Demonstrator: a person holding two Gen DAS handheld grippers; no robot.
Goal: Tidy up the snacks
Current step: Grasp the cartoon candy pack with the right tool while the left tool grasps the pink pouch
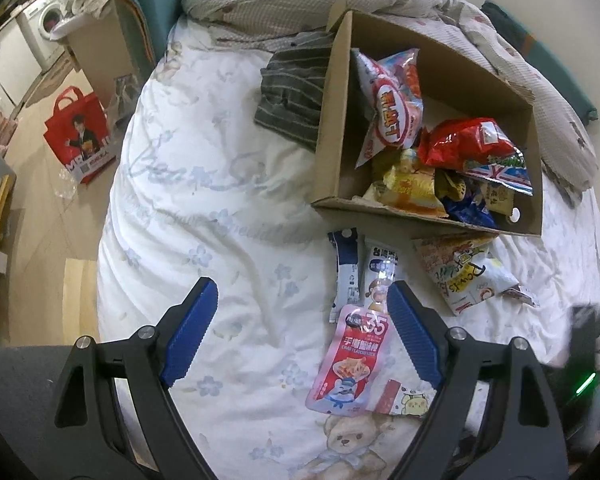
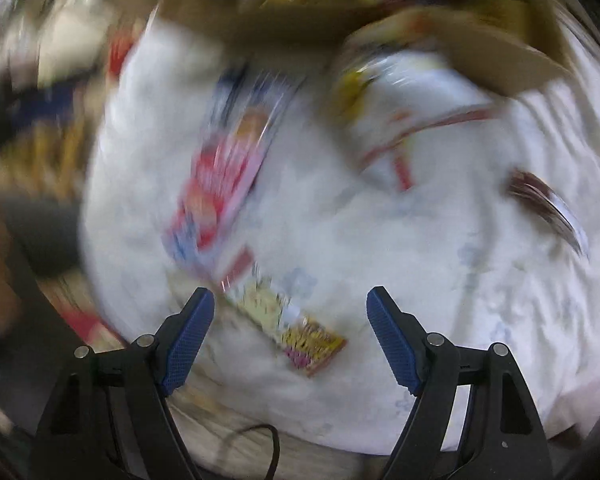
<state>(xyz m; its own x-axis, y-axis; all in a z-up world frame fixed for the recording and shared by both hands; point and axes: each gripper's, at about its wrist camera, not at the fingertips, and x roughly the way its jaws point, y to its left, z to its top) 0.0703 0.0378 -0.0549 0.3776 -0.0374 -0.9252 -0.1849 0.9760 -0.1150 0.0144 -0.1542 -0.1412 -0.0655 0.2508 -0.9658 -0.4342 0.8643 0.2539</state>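
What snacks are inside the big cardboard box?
Inside the cardboard box lie a white-and-red bag, a red bag, a yellow packet and a blue one. Whatever sits underneath that pile is covered.

bed point(image 1: 220, 184) white floral sheet | floor point(image 1: 40, 208) wood | washing machine point(image 1: 46, 24) far-left

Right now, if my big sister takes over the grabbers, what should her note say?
Left tool: open, empty, over the bed. Right tool: open, empty; its view is blurred.
Cardboard box on the bed already holds several snack bags.
Outside the box on the sheet: pink crab stick pouch, two slim white-and-blue packets, a white doodle bag, a small yellow-character packet.
Left: put these into the box.
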